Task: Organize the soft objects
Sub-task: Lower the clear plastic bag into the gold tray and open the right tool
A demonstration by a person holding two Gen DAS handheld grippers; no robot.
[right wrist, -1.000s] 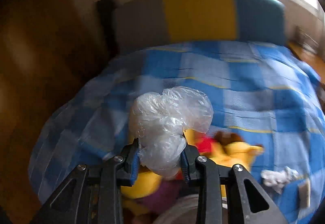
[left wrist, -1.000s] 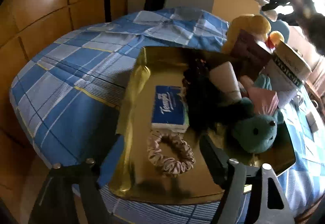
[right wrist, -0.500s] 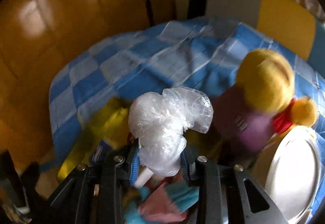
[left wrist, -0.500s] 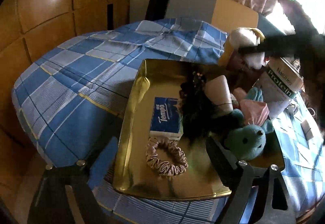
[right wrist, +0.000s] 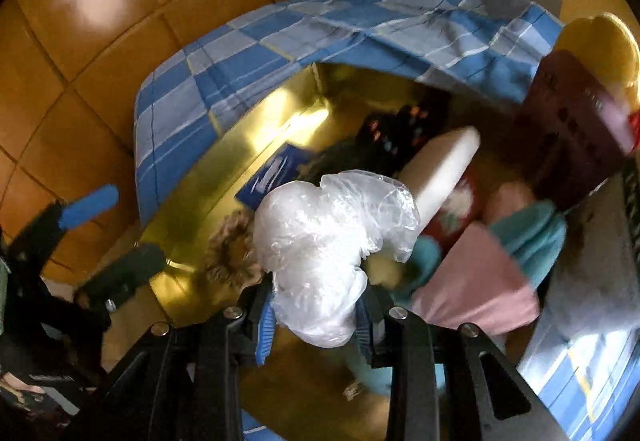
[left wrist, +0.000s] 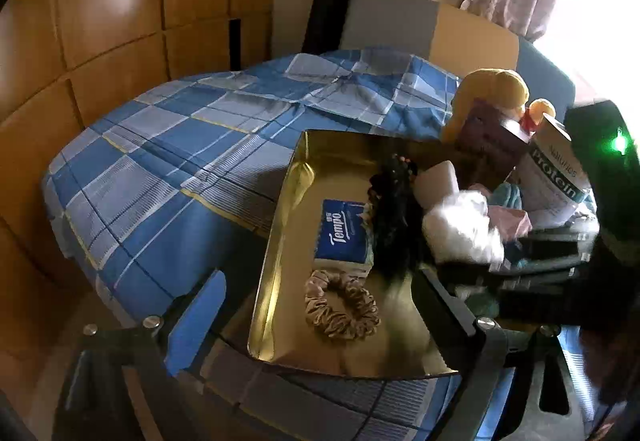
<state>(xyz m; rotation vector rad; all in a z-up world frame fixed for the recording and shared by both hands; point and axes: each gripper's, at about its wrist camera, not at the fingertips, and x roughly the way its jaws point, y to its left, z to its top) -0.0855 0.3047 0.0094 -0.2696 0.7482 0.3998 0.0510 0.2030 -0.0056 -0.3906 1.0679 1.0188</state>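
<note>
Wooden wall panels (left wrist: 100, 21) back a bed (left wrist: 168, 169) spread with a blue checked cover. On it lies a gold tray (left wrist: 276, 305). From the left, the left gripper (left wrist: 320, 305) hovers at the tray's near edge, jaws spread wide and empty. Inside the tray sit a beige scrunchie (left wrist: 340, 313), a blue tissue pack (left wrist: 342, 235) and a dark fuzzy item (left wrist: 394, 217). Further right, the right gripper (right wrist: 316, 315) has its jaws clamped on a crumpled clear plastic bag (right wrist: 332, 237), held above the tray's crowded right side, over a teal plush toy (right wrist: 532, 245) and pink cloth (right wrist: 476, 281). A yellow plush (left wrist: 492, 93) and white canister (left wrist: 554, 177) stand beyond.
</note>
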